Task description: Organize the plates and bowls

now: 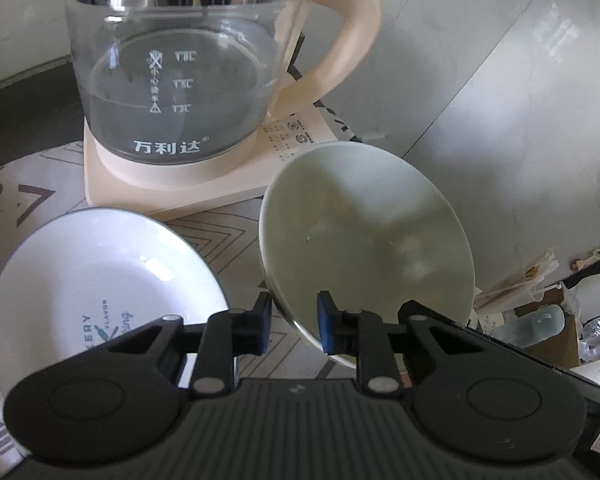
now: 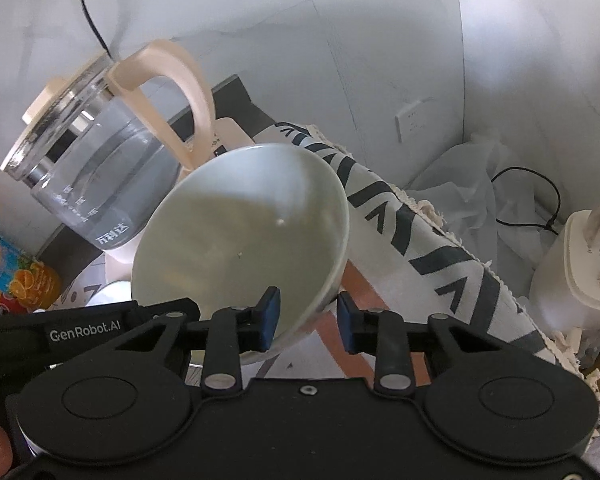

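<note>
A pale green bowl (image 1: 364,236) is held tilted in the air in front of the kettle. My left gripper (image 1: 294,322) is shut on its lower rim, one blue pad inside and one outside. In the right wrist view the same bowl (image 2: 244,240) is tilted too; my right gripper (image 2: 306,316) straddles its rim with a gap at the right pad, so its grip is unclear. A white plate (image 1: 100,284) with blue lettering lies on the patterned tablecloth (image 1: 28,196) to the left, below the left gripper.
A glass kettle (image 1: 180,80) with a cream handle stands on its cream base (image 1: 172,192) just behind the bowl. A snack packet (image 2: 12,268) lies at the left. The table edge with the hanging cloth (image 2: 420,240) runs right; a white appliance (image 2: 576,264) stands beyond.
</note>
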